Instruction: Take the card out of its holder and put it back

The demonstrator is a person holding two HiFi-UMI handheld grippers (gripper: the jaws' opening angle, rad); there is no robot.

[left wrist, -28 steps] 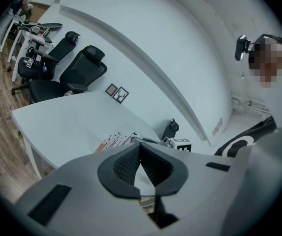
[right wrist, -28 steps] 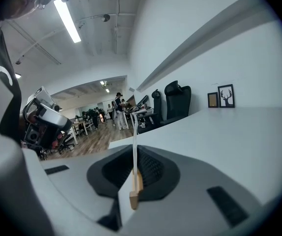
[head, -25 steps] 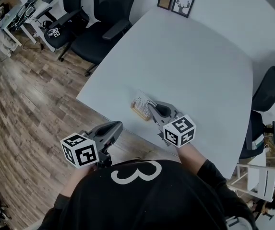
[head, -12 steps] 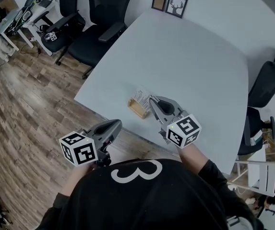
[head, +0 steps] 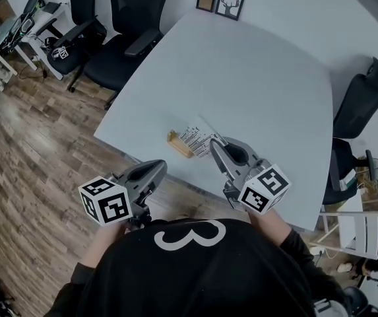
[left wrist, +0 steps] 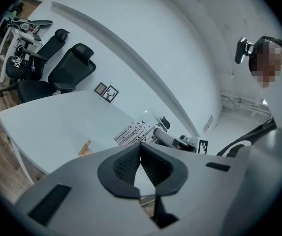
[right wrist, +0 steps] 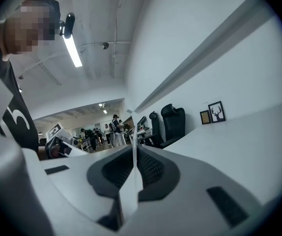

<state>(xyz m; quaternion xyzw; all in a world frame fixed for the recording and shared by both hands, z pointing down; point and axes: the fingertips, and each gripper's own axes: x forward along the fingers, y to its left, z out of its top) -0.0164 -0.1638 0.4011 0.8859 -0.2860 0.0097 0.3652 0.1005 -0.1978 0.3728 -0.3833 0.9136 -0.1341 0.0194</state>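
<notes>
Two grippers in view. Right gripper [head: 214, 145]: jaws pinched almost together on the card [head: 195, 136], its thin white edge clamped between the pads. Card is out of the wooden holder [head: 177, 144], which sits on the white table [head: 241, 71] at the card's 8 o'clock. Left gripper [head: 157, 169]: jaws closed tip to tip, nothing between them, at the holder's 7 o'clock

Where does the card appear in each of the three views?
Head view: the card is at centre, just right of the wooden holder, clamped in the right gripper.
Left gripper view: the card is at centre, printed face showing, above the jaws.
Right gripper view: the card is edge-on between the jaws, lower centre.
Shared landmark: the deer picture at the table's far end.
</notes>
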